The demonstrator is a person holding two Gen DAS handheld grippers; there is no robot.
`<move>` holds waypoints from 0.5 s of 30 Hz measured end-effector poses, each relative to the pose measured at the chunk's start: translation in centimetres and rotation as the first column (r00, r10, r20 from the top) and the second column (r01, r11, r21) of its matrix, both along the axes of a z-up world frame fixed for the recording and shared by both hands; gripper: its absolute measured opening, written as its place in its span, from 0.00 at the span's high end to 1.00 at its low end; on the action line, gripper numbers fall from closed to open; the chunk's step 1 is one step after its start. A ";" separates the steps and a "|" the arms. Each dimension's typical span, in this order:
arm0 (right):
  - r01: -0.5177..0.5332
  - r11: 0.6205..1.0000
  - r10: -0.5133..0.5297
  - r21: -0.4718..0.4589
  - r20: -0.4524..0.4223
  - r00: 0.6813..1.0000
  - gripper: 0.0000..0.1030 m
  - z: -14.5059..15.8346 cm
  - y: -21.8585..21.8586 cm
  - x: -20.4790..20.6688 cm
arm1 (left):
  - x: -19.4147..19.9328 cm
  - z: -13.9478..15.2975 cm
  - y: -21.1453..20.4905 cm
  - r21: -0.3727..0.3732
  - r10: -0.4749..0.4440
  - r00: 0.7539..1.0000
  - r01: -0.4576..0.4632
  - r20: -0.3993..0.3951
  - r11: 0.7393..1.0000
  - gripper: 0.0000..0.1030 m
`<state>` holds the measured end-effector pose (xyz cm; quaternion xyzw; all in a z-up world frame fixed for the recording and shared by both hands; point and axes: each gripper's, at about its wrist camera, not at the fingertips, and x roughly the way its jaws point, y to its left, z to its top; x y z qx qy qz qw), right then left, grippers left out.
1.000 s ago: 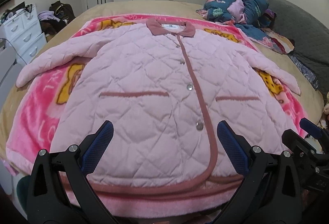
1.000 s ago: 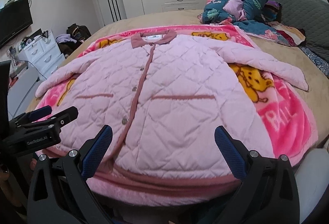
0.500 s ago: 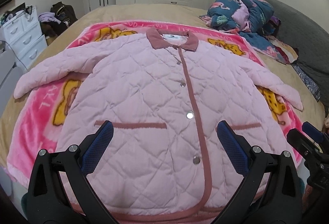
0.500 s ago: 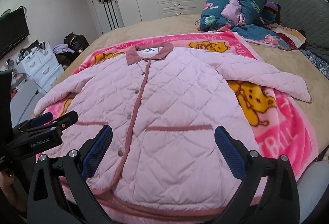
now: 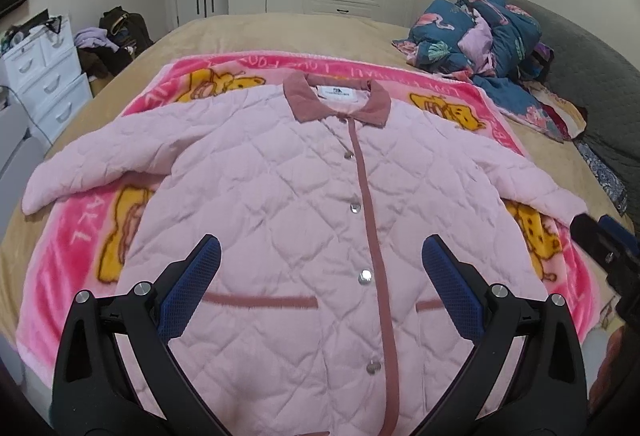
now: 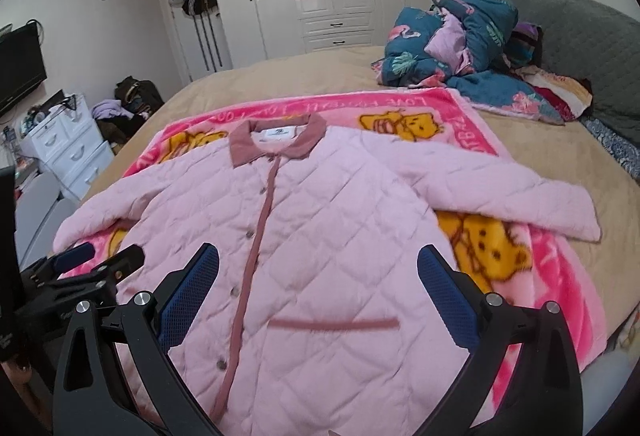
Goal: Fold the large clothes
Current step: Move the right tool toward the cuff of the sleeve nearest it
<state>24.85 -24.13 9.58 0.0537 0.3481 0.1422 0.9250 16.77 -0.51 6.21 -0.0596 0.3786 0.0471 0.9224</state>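
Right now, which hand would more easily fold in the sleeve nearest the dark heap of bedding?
Probably the right tool. That sleeve of the pink jacket lies on its side; the left tool sits toward the other sleeve. Both are open and empty.

Pale pink quilted jacket (image 5: 280, 203) with dusty-rose trim on a hot-pink blanket (image 5: 68, 236) printed with seemingly yellow bears
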 end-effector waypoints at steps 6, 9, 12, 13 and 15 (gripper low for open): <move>0.007 1.000 -0.008 -0.006 -0.008 1.000 0.04 0.7 0.1 3.0 | 2.2 0.9 0.0 -0.003 0.005 1.000 -0.005 0.006 1.000 0.08; 0.016 1.000 -0.016 -0.007 0.005 1.000 0.04 1.3 -0.1 4.3 | 3.4 1.7 0.0 -0.006 0.012 1.000 -0.012 0.017 1.000 0.08; 0.026 1.000 -0.026 0.006 0.013 1.000 0.04 1.9 -0.4 5.8 | 5.0 2.2 -0.2 -0.007 0.015 1.000 -0.015 0.014 1.000 0.08; 0.028 1.000 -0.028 0.011 0.017 0.999 0.04 2.2 -0.6 6.2 | 5.6 2.3 -0.2 -0.009 0.020 1.000 -0.020 0.012 1.000 0.08; 0.040 0.999 -0.040 0.011 0.030 0.999 0.04 2.7 -0.8 7.3 | 6.6 2.6 -0.3 -0.016 0.020 1.000 -0.020 0.009 1.000 0.08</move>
